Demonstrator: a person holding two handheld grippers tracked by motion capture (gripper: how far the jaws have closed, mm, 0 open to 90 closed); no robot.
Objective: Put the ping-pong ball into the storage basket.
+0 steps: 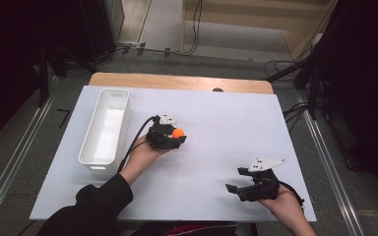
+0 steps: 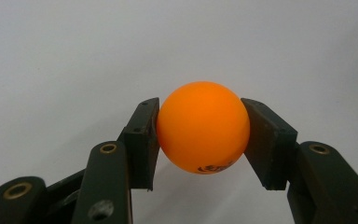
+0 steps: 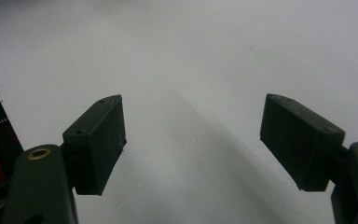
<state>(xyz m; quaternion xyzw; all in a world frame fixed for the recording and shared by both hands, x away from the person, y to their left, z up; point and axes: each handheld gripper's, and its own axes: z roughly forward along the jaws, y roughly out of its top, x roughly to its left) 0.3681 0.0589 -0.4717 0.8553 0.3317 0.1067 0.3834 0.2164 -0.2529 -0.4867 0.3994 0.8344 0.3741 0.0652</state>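
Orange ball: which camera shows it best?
The left gripper view: the ball looms large and sharp, clamped between the left tongs, with dark print on its underside. The high view shows it as a small orange dot. The right gripper view looks elsewhere.

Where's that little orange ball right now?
The orange ball is clamped between the jaws of the left gripper, near the middle of the white table in the high view, just right of the white bin.

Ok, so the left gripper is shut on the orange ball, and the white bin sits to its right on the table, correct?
Not quite. The left gripper is shut on the orange ball, but the high view shows the white bin to its left on the table, not its right.
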